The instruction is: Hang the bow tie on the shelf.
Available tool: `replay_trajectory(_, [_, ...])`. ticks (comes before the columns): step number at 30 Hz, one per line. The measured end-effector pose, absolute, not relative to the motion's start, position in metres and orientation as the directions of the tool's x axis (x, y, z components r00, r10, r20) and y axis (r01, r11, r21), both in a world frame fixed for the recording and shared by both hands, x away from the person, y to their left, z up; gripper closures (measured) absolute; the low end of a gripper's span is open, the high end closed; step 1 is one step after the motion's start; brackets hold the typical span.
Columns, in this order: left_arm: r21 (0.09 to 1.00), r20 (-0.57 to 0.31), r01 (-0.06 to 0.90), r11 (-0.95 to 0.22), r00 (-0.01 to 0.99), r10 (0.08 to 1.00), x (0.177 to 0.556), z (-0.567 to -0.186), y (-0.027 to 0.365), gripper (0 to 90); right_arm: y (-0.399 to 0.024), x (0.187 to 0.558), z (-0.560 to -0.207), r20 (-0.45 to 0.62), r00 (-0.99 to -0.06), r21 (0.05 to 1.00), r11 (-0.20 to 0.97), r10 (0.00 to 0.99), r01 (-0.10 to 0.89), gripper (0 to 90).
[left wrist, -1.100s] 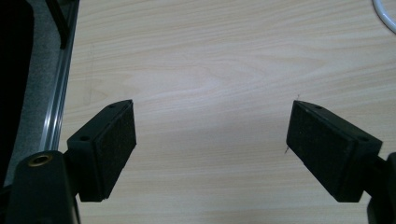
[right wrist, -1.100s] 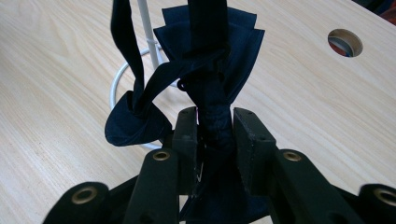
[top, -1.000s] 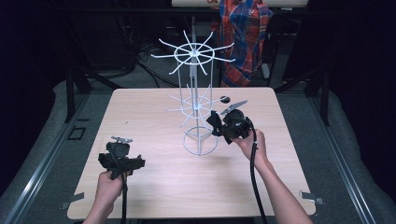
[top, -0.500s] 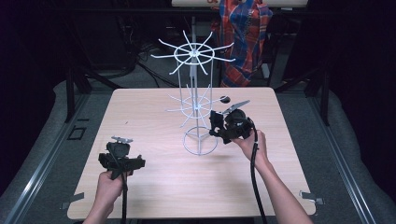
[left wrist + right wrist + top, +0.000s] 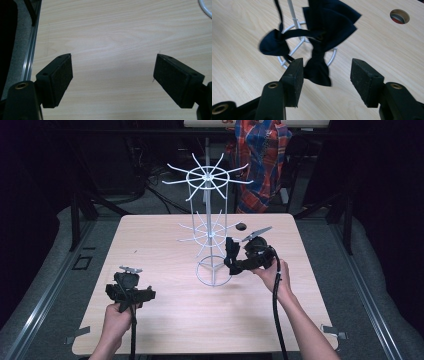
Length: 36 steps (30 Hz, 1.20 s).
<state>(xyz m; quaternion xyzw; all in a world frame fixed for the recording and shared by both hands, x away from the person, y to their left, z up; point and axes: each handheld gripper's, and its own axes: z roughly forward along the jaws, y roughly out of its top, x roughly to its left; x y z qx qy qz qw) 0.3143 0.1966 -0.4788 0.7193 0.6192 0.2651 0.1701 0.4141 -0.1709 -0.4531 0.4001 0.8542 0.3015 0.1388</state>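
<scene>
- Right tool (image 5: 325,75): pads spread apart after just opening, pressing on nothing; black bow tie (image 5: 329,22) hanging in front of them and partly in the gap, lower wing close to the left-hand pad, contact there impossible to judge.
- Seen from the high view, right tool (image 5: 231,252) held close to the low part of the white wire rack (image 5: 207,179), just above the surface (image 5: 165,310).
- Bow tie draped on the rack's lower part, above the base ring, with its thin strap (image 5: 294,32) looped across the wire to a second dark fold at the left; exact arm carrying it hard to tell.
- Left tool (image 5: 112,75): pads wide apart, empty, only bare wood below; resting low near the front left of the surface (image 5: 129,270), well apart from the rack.
- Small round hole (image 5: 399,16) in the surface beyond the rack, not involved.
- Handling, as a judgement: cloth very light, soft and limp, not fragile, folding under any push and swinging easily on the wire.
- Slipping off a thin smooth arm probably easy if the strap is only laid over it.
- Best place to take hold: the thick middle knot or the doubled wing, where pads find some body; the narrow strap too thin for a sure pinch.
- Rack likely light as well, so pulling sideways on a caught strap risky for tipping it.
</scene>
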Motion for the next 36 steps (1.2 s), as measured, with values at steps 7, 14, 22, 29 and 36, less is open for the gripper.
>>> replay_trajectory(7, [0.573,0.170,0.800,-0.175,0.092,0.981,0.314,-0.479,0.196,16.1,-0.181,0.405,-0.442,-0.010,-0.653,0.623,0.516,0.757,0.588,34.4])
replay_trajectory(14, [0.573,0.170,0.800,-0.174,0.092,0.981,0.314,-0.479,0.196,16.2,-0.194,0.395,-0.439,-0.019,-0.664,0.597,0.541,0.747,0.592,25.8])
replay_trajectory(22, [0.573,0.170,0.802,-0.172,0.090,0.981,0.314,-0.479,0.196,16.2,-0.214,0.379,-0.439,-0.031,-0.667,0.571,0.561,0.745,0.600,17.7])
replay_trajectory(29, [0.570,0.168,0.803,-0.173,0.092,0.981,0.315,-0.479,0.196,16.2,-0.233,0.365,-0.442,-0.034,-0.652,0.554,0.557,0.757,0.618,15.4])
replay_trajectory(36, [0.569,0.170,0.803,-0.176,0.094,0.981,0.315,-0.479,0.196,16.2,-0.251,0.354,-0.451,-0.031,-0.641,0.535,0.554,0.767,0.637,13.0])
